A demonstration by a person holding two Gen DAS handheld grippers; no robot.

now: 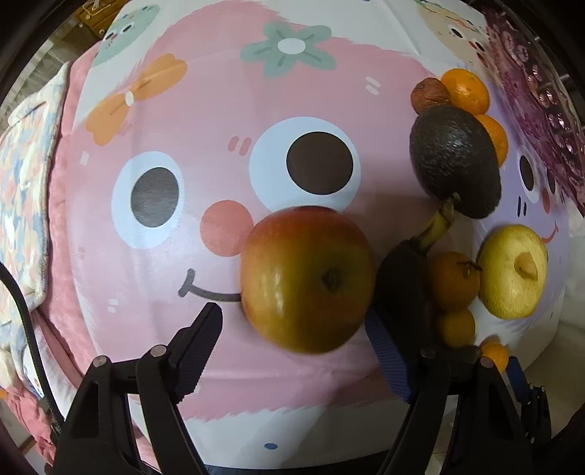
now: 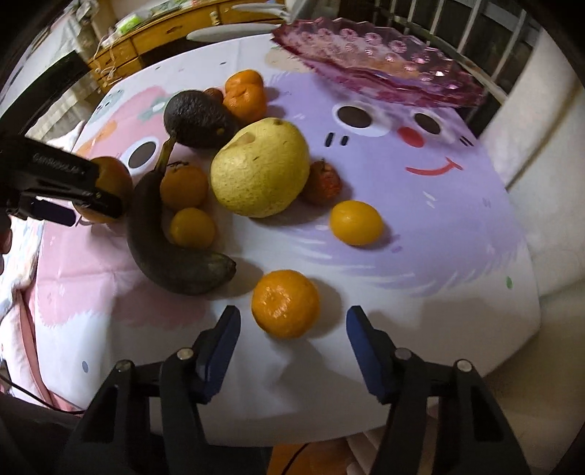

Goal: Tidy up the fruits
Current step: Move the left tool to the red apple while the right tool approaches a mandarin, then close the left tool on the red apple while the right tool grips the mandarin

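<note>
My left gripper is open around a red-yellow apple; its left finger stands clear of the fruit and the right one is beside it. In the right wrist view the apple shows behind the left gripper. My right gripper is open, its fingers on either side of a tangerine on the table. A dark banana, an avocado, a yellow pear and several small oranges lie in a cluster. A purple glass plate stands at the far edge.
The table wears a pink and lilac cartoon-face cloth. A lemon-like fruit and a reddish shrivelled fruit lie right of the pear. A floral cushion lies left of the table. Wooden furniture stands behind.
</note>
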